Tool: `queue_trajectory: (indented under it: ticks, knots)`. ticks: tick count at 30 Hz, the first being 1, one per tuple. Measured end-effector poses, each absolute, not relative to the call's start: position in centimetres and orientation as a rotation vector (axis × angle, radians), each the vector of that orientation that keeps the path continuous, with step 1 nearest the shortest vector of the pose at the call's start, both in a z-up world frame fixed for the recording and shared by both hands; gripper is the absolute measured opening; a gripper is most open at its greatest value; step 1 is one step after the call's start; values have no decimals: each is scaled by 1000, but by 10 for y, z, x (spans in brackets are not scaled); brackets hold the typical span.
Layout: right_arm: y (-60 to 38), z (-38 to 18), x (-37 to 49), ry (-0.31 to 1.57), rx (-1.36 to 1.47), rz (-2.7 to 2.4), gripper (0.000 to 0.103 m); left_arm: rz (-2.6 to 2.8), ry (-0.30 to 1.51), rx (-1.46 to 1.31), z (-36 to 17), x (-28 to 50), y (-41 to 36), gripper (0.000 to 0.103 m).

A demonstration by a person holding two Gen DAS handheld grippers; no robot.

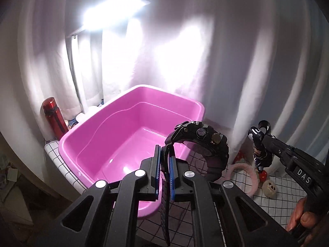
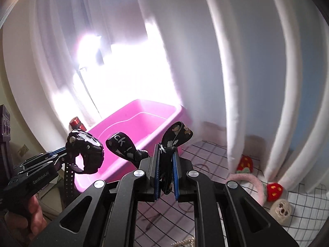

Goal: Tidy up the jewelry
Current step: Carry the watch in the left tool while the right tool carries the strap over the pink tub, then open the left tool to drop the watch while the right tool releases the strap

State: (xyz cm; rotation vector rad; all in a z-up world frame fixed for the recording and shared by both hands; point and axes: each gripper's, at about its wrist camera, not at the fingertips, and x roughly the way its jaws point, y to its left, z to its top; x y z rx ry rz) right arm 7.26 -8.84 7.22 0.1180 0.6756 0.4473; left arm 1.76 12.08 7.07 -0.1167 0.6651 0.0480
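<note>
Watch (image 1: 202, 144), black and chunky, clamped by its strap between blue pads (image 1: 172, 169) of left gripper (image 1: 165, 170); jaws closed tight on strap, case riding up at 1 o'clock of the fingertips, loose strap end hanging down at 6. Pink tub (image 1: 107, 135) beyond, empty, at 11 o'clock from left gripper, standing on white cloth with black grid (image 1: 287, 189). Right gripper (image 2: 166, 170) likewise closed, pinching a black patterned bow (image 2: 178, 132) at its middle; one loop up at 1 o'clock, other loop with white lettering out at 10 o'clock. Same bow seen small from left wrist view at 3 o'clock (image 1: 259, 132), on the tip of right gripper. Watch seen again from right wrist view at 9 o'clock (image 2: 86, 146), in front of tub's near left corner. Red bottle (image 1: 54, 116) behind tub at 10 o'clock, against white curtain (image 1: 236, 61). Pink fuzzy hairband (image 2: 249, 182) with red strawberry trims (image 2: 274, 188) lying on cloth at 4 o'clock of right gripper; pale skull-faced trinket (image 2: 281, 209) just beside it, lower. Fingers of a hand (image 1: 304, 216) on right gripper handle, at 4 o'clock in left view.
</note>
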Motion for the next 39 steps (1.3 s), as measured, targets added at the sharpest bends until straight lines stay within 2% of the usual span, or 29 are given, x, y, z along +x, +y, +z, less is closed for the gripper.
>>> queue_trajectory:
  ticks: [12, 24, 30, 32, 34, 35, 36, 37, 39]
  knots:
    - [30, 44, 148, 767, 9, 560, 11, 163, 753, -150, 36, 80, 215, 8]
    - [74, -10, 193, 939, -70, 521, 11, 193, 919, -180, -25, 116, 231, 11]
    - [78, -21, 199, 962, -92, 489, 11, 191, 956, -187, -31, 123, 233, 20]
    - [78, -21, 198, 957, -105, 483, 17, 193, 945, -187, -29, 122, 233, 23]
    - [79, -19, 198, 951, -108, 472, 45, 203, 922, -176, -24, 121, 235, 26]
    - [79, -18, 198, 944, -106, 468, 51, 205, 913, -171, -21, 121, 235, 30]
    - [77, -16, 198, 938, -105, 461, 57, 210, 902, -165, -19, 120, 236, 41]
    - [77, -14, 198, 932, -104, 459, 58, 216, 891, -161, -16, 120, 237, 52]
    - [77, -12, 197, 925, -107, 453, 58, 228, 868, -157, -12, 117, 239, 58]
